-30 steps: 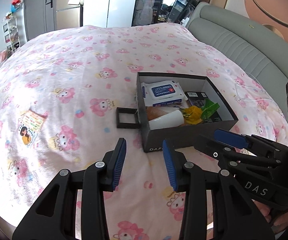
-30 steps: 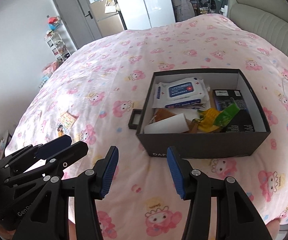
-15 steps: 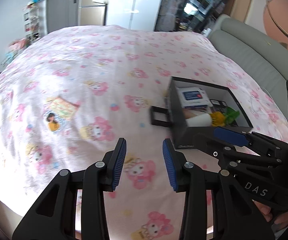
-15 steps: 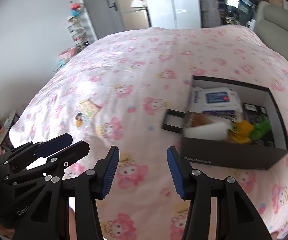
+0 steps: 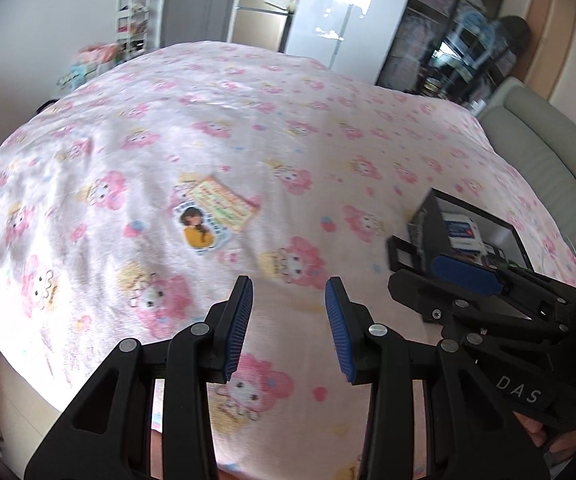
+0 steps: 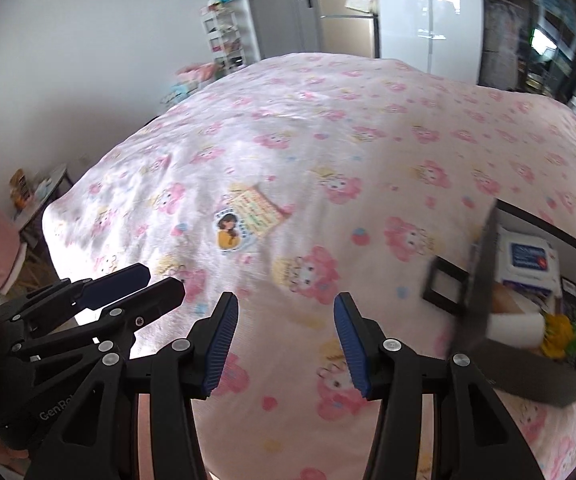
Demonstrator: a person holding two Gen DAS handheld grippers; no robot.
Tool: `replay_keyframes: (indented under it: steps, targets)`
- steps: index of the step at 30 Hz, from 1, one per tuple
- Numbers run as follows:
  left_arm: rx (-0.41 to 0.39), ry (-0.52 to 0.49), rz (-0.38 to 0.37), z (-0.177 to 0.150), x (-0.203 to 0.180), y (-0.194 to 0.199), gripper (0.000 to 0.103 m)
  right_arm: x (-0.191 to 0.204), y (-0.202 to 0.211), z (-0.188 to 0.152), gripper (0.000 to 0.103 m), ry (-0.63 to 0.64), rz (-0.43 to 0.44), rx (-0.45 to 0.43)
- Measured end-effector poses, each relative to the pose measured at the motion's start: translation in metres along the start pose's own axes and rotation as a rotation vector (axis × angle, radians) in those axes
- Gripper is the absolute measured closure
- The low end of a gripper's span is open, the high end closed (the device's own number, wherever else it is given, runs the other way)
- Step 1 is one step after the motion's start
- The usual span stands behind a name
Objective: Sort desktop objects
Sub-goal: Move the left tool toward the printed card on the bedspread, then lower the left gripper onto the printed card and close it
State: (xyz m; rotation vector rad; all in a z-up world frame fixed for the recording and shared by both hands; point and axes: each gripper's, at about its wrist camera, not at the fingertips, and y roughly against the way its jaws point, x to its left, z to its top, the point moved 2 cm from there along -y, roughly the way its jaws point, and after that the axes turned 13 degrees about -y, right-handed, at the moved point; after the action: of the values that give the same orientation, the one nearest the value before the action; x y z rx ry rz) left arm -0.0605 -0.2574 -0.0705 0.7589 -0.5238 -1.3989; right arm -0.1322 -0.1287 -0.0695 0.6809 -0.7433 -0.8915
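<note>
i see the bed's pink cartoon-print sheet [image 5: 288, 128] running out to every edge. past its far edge stand a grey door [image 6: 284, 4], a white wardrobe [image 5: 328, 12] and a white rack of shelves [image 6: 224, 36] full of small things. a grey padded headboard [image 5: 536, 132] lines the bed's right edge.
</note>
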Motion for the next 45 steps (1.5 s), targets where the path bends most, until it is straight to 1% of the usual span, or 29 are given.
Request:
replay_keyframes:
  steps: [2,4,8,11,13,15,18,21,22,24,27,29,32,33,34,35,36,37,39,42,45]
  targets:
    - [0.007,0.048,0.006,-0.006,0.018,-0.010,0.064,0.006,-0.017,0.005,0.056,0.020,0.007,0.009]
    - [0.023,0.092,0.011,-0.011,0.037,-0.024,0.064,0.008,-0.033,0.010,0.056,0.020,-0.010,0.025]
    - [0.050,0.177,0.014,-0.017,0.077,-0.057,0.064,0.010,-0.074,0.020,0.057,0.011,-0.005,0.070]
    - [0.054,0.205,0.023,-0.015,0.100,-0.083,0.064,0.013,-0.106,0.027,0.057,0.009,-0.001,0.099]
    - [0.061,0.233,0.015,-0.011,0.115,-0.105,0.064,0.017,-0.132,0.030,0.057,0.008,0.006,0.123]
    - [0.064,0.254,0.004,-0.008,0.124,-0.123,0.064,0.020,-0.153,0.033,0.057,0.008,0.009,0.140]
    - [0.075,0.273,0.008,-0.003,0.139,-0.150,0.064,0.024,-0.185,0.039,0.056,0.016,0.015,0.164]
    - [0.088,0.309,0.002,-0.002,0.157,-0.173,0.066,0.022,-0.211,0.052,0.057,0.057,-0.003,0.168]
    - [0.087,0.323,-0.008,-0.003,0.161,-0.178,0.066,0.019,-0.219,0.057,0.057,0.062,-0.021,0.170]
    - [0.085,0.354,-0.037,-0.004,0.168,-0.188,0.066,0.012,-0.230,0.065,0.057,0.047,-0.032,0.173]
    - [0.103,0.375,-0.044,-0.008,0.173,-0.200,0.066,0.008,-0.244,0.068,0.057,0.014,-0.016,0.188]
    - [0.113,0.392,-0.046,-0.011,0.174,-0.207,0.066,0.009,-0.250,0.063,0.057,0.003,0.006,0.208]
    - [0.108,0.373,-0.047,-0.010,0.169,-0.211,0.066,0.012,-0.257,0.056,0.057,-0.009,0.047,0.232]
    - [0.107,0.366,-0.048,-0.009,0.166,-0.212,0.066,0.015,-0.257,0.055,0.060,0.002,0.051,0.224]
    - [0.108,0.362,-0.050,-0.009,0.164,-0.213,0.067,0.018,-0.256,0.055,0.072,0.015,0.055,0.214]
    - [0.108,0.357,-0.054,-0.009,0.162,-0.213,0.074,0.022,-0.254,0.054,0.074,0.032,0.056,0.205]
    - [0.108,0.352,-0.061,-0.009,0.159,-0.212,0.078,0.026,-0.251,0.053,0.078,0.050,0.057,0.197]
    - [0.107,0.345,-0.066,-0.008,0.156,-0.209,0.078,0.028,-0.249,0.052,0.085,0.056,0.063,0.194]
    - [0.099,0.328,-0.077,-0.006,0.149,-0.200,0.078,0.031,-0.237,0.051,0.087,0.067,0.076,0.183]
    - [0.088,0.306,-0.109,-0.008,0.133,-0.183,0.078,0.033,-0.212,0.048,0.087,0.082,0.084,0.159]
    - [0.096,0.287,-0.148,-0.019,0.110,-0.161,0.078,0.031,-0.183,0.042,0.087,0.075,0.096,0.143]
